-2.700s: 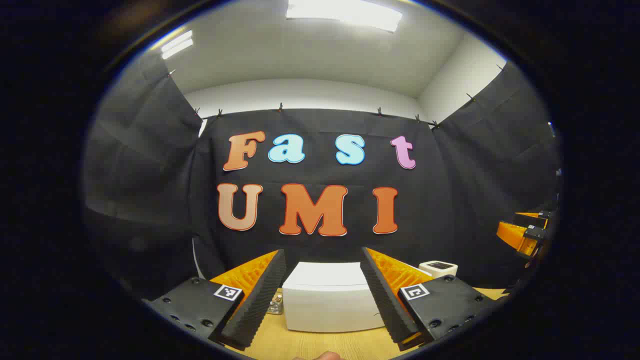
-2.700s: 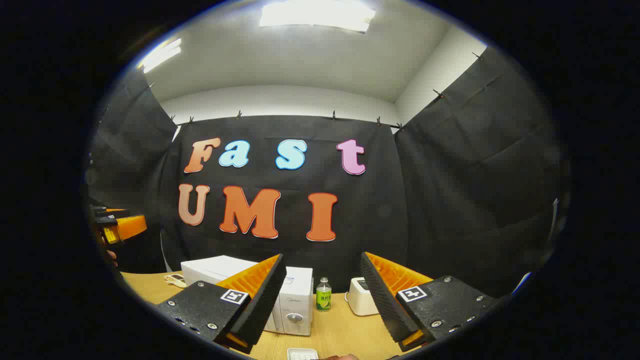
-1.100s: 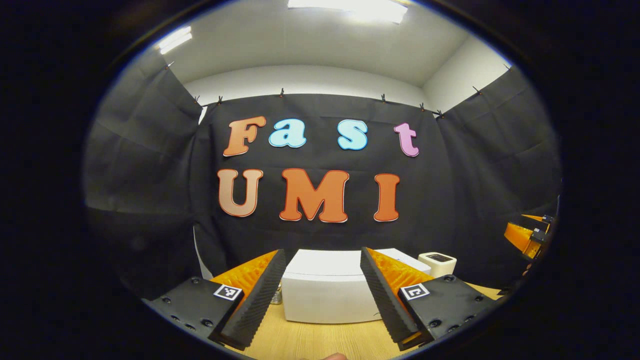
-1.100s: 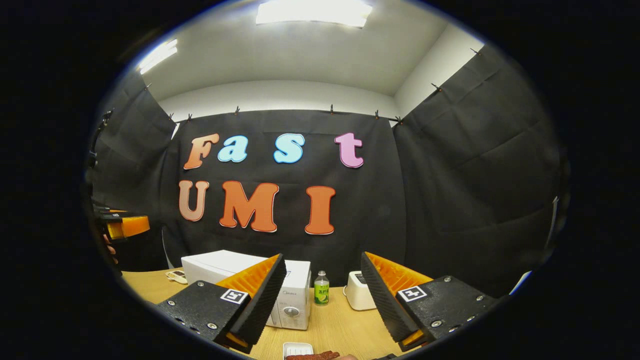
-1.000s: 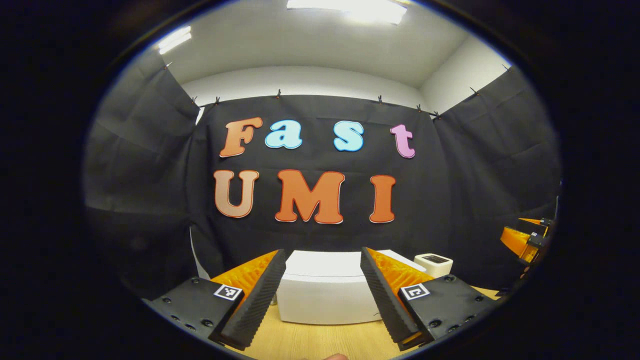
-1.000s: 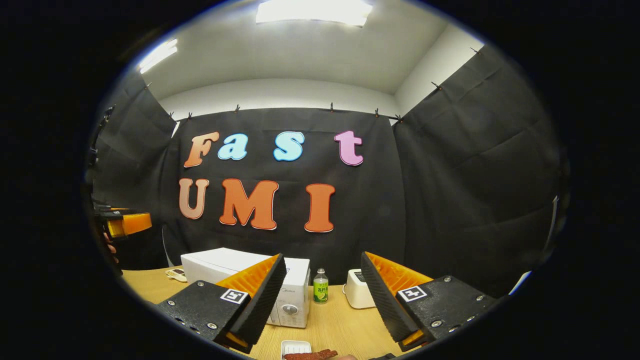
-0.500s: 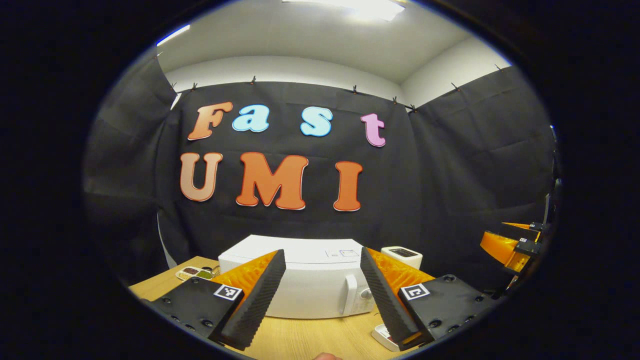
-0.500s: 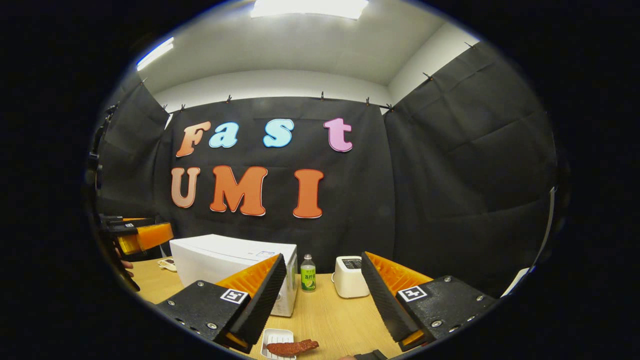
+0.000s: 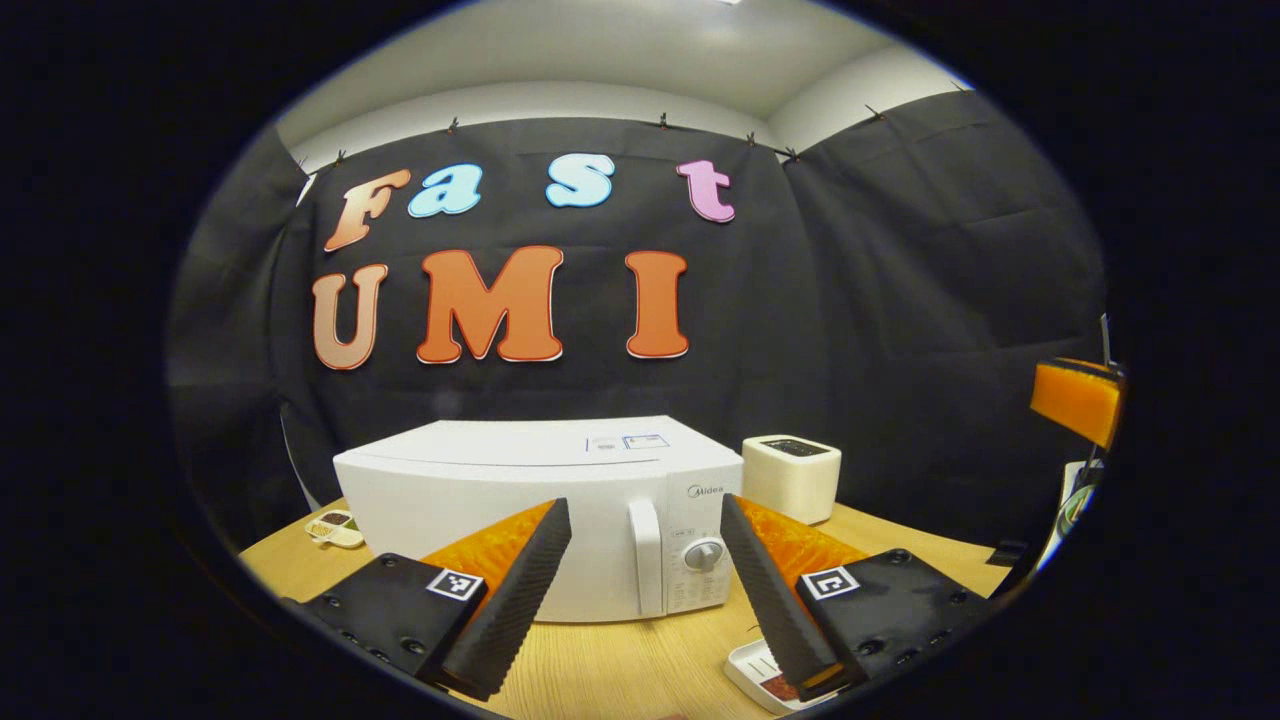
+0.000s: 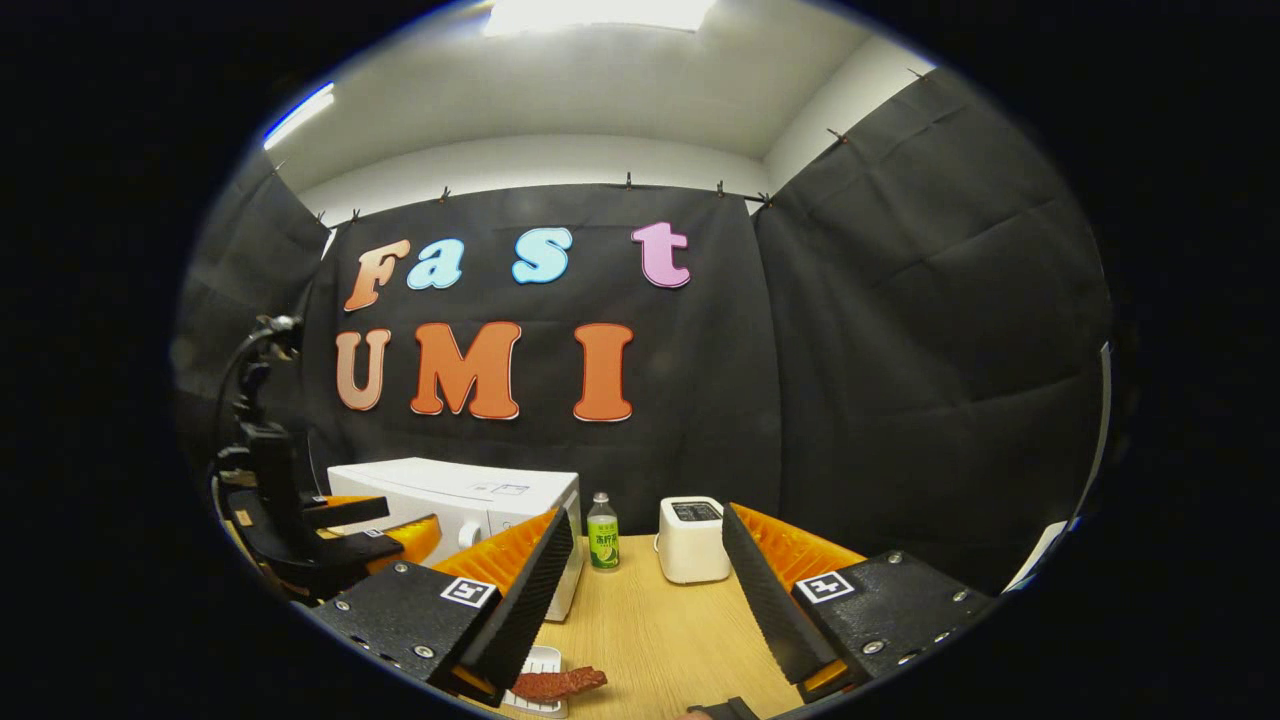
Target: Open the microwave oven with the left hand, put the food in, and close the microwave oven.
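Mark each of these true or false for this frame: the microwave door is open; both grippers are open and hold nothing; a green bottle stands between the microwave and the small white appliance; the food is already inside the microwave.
1. The microwave door is open. False: the door is shut, its handle flush on the front.
2. The left gripper and the right gripper are open and hold nothing. True.
3. A green bottle stands between the microwave and the small white appliance. True.
4. The food is already inside the microwave. False: it lies on a small white tray on the table.
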### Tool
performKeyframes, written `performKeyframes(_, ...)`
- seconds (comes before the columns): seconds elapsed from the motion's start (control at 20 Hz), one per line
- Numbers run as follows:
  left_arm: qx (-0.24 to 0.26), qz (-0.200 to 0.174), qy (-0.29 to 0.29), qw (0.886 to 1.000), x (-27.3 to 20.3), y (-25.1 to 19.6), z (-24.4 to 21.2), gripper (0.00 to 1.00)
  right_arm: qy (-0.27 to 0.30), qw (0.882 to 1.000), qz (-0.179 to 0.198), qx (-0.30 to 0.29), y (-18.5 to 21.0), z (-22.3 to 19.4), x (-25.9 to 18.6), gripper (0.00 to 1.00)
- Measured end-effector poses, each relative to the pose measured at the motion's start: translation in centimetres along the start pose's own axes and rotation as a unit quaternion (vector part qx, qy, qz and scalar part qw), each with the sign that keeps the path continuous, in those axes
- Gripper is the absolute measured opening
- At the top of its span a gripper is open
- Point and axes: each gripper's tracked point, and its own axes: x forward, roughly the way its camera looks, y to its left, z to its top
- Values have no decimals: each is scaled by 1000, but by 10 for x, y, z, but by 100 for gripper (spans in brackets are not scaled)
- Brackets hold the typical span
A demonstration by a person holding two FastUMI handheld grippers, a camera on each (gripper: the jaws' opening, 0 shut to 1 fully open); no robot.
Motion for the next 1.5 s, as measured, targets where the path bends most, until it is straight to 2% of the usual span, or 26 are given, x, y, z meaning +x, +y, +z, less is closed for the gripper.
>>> performKeyframes(0.15,-10,-13,46,999,29,-14,-44,96,12,1000,-11,-12,-13,-14,4,93)
performKeyframes(0.2,-7,-7,56,998,36,-11,-55,89,15,1000,-14,-13,-16,-17,5,93)
performKeyframes(0.4,10,20,76,997,66,-4,-77,91,28,999,-20,5,-27,-32,12,93)
performKeyframes(0.45,9,25,79,997,72,-4,-82,87,33,999,-21,11,-28,-36,14,93)
performKeyframes(0.5,4,28,81,996,77,-2,-85,87,35,999,-20,16,-28,-39,15,93)
performKeyframes(0.55,4,35,87,996,81,-1,-90,77,38,999,-18,18,-27,-42,16,93)
performKeyframes(0.7,1,58,97,994,84,7,-100,77,37,999,-18,4,-26,-46,18,93)
performKeyframes(0.75,-2,55,88,995,87,5,-98,65,38,999,-17,1,-25,-47,19,93)
performKeyframes(0.8,-5,46,96,994,89,-4,-105,64,40,999,-15,1,-24,-49,18,93)
performKeyframes(0.85,-8,47,112,993,87,-8,-114,53,43,999,-13,1,-22,-51,18,93)
performKeyframes(0.95,-9,47,104,993,87,-5,-107,31,45,999,-12,3,-20,-51,16,93)
performKeyframes(1.0,-13,45,103,994,89,-6,-112,31,45,999,-13,4,-21,-52,17,93)
performKeyframes(1.05,-14,44,102,994,88,-6,-111,35,46,999,-13,4,-21,-53,17,93)
performKeyframes(1.15,-20,42,101,994,88,-5,-110,25,50,999,-15,6,-22,-55,17,93)
performKeyframes(1.2,-22,42,101,994,88,-5,-111,26,51,999,-14,6,-22,-54,16,93)
performKeyframes(1.25,-29,43,103,993,85,-7,-113,21,52,999,-14,6,-21,-56,17,93)
performKeyframes(1.3,-29,44,99,994,83,-7,-112,26,53,999,-13,4,-21,-55,17,93)
performKeyframes(1.5,-34,31,92,995,79,-7,-109,26,57,998,-10,-5,-17,-58,19,93)
